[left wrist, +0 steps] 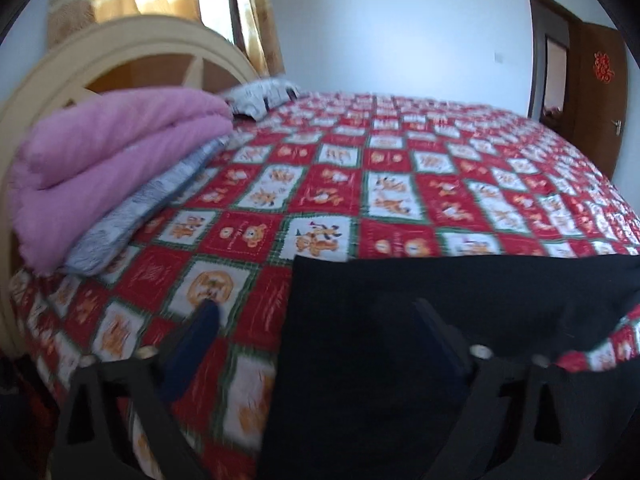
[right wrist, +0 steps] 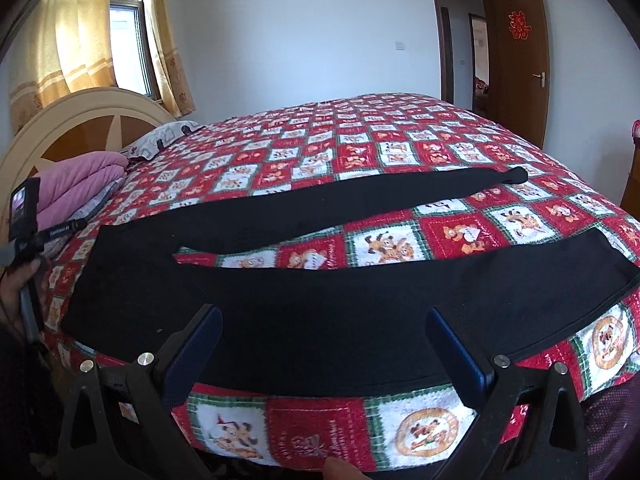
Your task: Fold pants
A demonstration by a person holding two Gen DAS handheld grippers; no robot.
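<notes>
Right tool (right wrist: pixel 324 332) wide apart, hovering over near leg of black pants (right wrist: pixel 280 300), gripping nothing. Left tool (left wrist: pixel 320 320) also wide, one finger over waist end of pants (left wrist: pixel 440 320), other over quilt; view blurred. Pants spread flat along near edge of bed (right wrist: pixel 360 152), legs splayed apart. Farther back, pink blanket (left wrist: pixel 100 160) stacked by headboard (right wrist: pixel 60 128). Beyond, curtains (right wrist: pixel 68 40), open door (right wrist: pixel 520 52).
</notes>
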